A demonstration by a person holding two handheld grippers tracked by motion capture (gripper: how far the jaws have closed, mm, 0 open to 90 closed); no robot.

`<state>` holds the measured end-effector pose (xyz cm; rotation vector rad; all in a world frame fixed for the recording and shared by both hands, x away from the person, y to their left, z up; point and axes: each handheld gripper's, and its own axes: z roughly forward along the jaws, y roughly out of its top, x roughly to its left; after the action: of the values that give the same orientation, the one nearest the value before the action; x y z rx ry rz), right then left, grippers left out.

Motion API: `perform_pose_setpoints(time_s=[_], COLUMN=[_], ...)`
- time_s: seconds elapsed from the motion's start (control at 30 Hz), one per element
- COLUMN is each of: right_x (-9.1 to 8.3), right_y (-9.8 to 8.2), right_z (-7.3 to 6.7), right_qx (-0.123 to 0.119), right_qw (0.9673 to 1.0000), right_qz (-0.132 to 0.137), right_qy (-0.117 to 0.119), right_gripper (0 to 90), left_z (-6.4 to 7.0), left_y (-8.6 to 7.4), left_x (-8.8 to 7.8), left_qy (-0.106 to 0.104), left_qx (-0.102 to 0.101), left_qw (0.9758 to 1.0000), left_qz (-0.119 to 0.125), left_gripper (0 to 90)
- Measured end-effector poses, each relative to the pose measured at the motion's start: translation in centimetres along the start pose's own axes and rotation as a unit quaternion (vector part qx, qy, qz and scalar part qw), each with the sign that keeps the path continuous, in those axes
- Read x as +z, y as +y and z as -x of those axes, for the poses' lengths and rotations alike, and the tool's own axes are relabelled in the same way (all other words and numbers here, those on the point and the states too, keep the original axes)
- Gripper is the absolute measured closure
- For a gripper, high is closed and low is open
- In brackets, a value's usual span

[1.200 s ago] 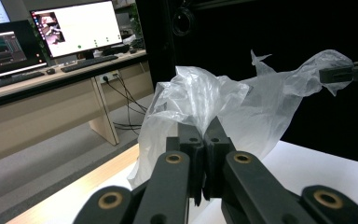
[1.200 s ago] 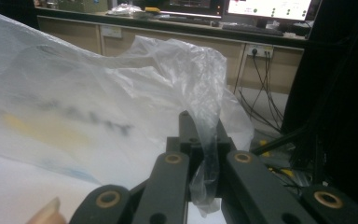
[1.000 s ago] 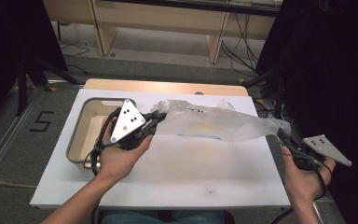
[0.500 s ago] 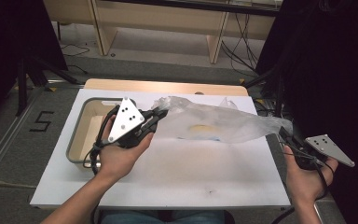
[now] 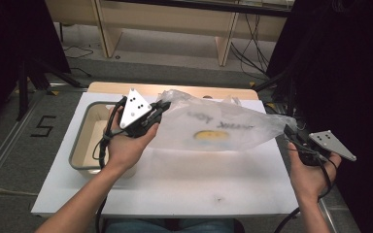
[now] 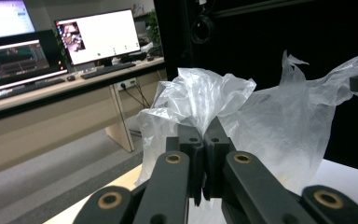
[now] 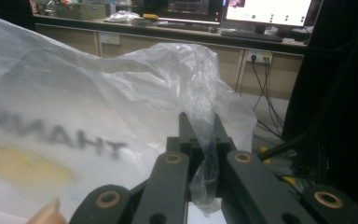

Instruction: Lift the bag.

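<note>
Plastic bag is held stretched above the table, w/ the left gripper and right gripper each clamped on an end, prob to spread it flat. Behind the left hand, the tray is left untouched.

This looks like a lab or office workroom set up for recording. A white table stands on grey carpet, with black curtains hanging at the left and right. Beyond it runs a long wooden desk carrying lit computer monitors, a keyboard and loose cables plugged into a wall socket. A number five is taped on the floor at the left.
</note>
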<state>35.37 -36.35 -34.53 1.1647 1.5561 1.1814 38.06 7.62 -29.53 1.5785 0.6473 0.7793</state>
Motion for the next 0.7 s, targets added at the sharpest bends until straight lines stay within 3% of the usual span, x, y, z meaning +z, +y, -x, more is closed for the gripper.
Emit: perform_pose_setpoints(time_s=[0.37,0.7], right_x=[4.3,7.9], right_y=[-0.9,-2.7], right_z=[-0.7,-0.8], right_qx=[0.011,0.022], right_qw=[0.9997,0.9978], right_qz=[-0.022,-0.06], right_qy=[-0.004,-0.014], right_gripper=[89.6,89.5], left_z=[-1.7,-3.3], left_y=[-2.1,-4.6], left_x=[4.3,7.2], left_qy=[0.027,0.048], left_qx=[-0.027,-0.051], left_qw=[0.9978,0.9915], left_qz=[-0.054,-0.11], left_gripper=[88.5,88.3])
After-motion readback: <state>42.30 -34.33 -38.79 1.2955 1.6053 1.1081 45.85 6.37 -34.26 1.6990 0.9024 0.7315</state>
